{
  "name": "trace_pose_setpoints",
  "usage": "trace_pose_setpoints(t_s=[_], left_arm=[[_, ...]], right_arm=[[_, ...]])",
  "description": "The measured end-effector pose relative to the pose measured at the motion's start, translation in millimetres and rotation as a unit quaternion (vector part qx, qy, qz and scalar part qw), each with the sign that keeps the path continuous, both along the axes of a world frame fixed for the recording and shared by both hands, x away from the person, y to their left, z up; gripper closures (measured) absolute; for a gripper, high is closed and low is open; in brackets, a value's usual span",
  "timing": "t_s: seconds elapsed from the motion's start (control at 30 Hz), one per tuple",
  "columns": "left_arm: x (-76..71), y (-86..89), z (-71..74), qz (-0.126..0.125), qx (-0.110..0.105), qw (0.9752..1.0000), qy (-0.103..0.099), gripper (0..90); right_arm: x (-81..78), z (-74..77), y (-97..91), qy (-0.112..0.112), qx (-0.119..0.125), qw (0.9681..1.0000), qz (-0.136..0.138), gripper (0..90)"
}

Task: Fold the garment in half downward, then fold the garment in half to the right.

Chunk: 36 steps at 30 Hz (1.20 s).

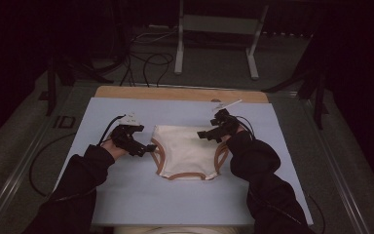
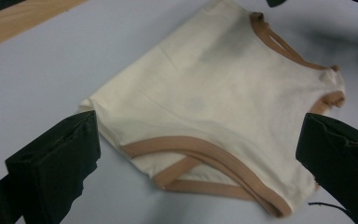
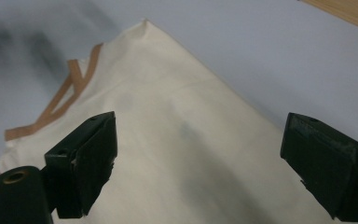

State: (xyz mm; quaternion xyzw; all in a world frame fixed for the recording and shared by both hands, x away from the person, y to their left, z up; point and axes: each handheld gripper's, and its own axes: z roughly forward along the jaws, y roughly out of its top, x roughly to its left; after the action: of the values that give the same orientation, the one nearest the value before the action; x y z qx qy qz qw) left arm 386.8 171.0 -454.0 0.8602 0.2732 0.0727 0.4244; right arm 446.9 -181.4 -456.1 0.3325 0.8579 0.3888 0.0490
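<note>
A: Where is the cloth?
B: The cream cloth (image 1: 185, 151) with tan trim lies flat on the blue mat (image 1: 126, 195), between the two grippers.
A: And the jaws?
B: The left gripper (image 1: 148, 148) is spread wide at the cloth's edge; the right gripper (image 1: 203, 135) is spread wide above it, holding nothing.

Both forearms, in dark sleeves, enter from the bottom of the high view and angle inward. The left hand (image 1: 111, 147) holds the left gripper (image 1: 148, 148) low, its tips pointing right, jaws spread wide apart. The right hand (image 1: 232, 140) holds the right gripper (image 1: 204, 135) opposite, tips pointing left, jaws likewise parted. The two grippers face each other, well apart
</note>
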Motion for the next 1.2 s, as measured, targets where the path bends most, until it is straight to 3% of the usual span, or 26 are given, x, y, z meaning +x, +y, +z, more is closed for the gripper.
trace_pose_setpoints(t_s=[0.4,0.73,0.87,1.0,1.2], left_arm=[[-14.8,-2.6,1.9,-0.010,0.001,0.9998,-0.015,0.4],[-25.5,-11.3,2.6,-0.029,0.003,0.9995,-0.013,0.3],[-29.1,-13.0,3.4,-0.034,-0.012,0.9993,-0.002,0.3],[-36.4,-16.4,2.1,-0.046,-0.004,0.9988,-0.018,0.4],[-42.8,-20.2,-2.3,-0.060,0.015,0.9978,-0.025,1.4]], right_arm=[[0.5,-1.4,19.0,0.002,0.000,0.9999,0.017,10.9],[-1.3,-0.9,25.2,0.000,-0.001,0.9997,0.023,10.9],[-0.4,0.8,32.5,-0.002,-0.004,0.9996,0.030,10.9],[0.2,2.8,39.0,-0.003,-0.001,0.9995,0.033,10.9],[1.6,4.0,53.6,-0.006,-0.004,0.9990,0.044,11.0]])
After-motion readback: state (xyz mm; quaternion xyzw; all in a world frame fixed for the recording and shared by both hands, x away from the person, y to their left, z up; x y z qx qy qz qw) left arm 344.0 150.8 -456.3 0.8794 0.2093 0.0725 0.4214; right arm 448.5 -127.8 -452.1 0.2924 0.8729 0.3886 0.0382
